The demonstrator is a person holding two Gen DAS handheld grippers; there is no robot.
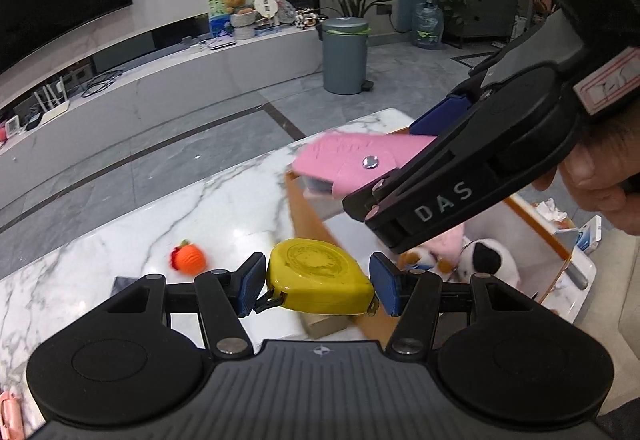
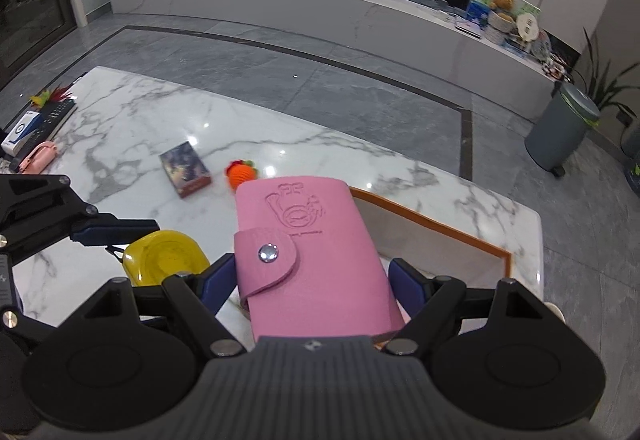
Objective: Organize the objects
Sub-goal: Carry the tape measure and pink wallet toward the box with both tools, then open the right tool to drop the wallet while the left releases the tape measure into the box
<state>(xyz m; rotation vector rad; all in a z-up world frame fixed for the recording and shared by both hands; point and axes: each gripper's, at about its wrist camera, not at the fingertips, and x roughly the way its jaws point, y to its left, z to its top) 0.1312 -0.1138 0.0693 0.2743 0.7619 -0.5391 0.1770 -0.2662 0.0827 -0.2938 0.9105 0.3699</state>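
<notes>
a yellow tape measure [image 1: 320, 276] is clamped between the blue pads of the left gripper [image 1: 318, 282], and a pink snap-button card wallet [image 2: 312, 260] is pinched across its width by the right gripper [image 2: 310, 280]; both are held above a white marble table [image 2: 132, 128], close to an orange-rimmed box [image 2: 440, 228] at the table's end, probably where they are meant to go. plush toys [image 1: 480, 260] are already seen in the box. an orange knitted toy [image 2: 240, 172] and a small book [image 2: 185, 168] are left on the table. the two grippers are crowded together near the box.

Bare marble [image 2: 132, 128] beyond orange toy [image 2: 241, 174]
</notes>
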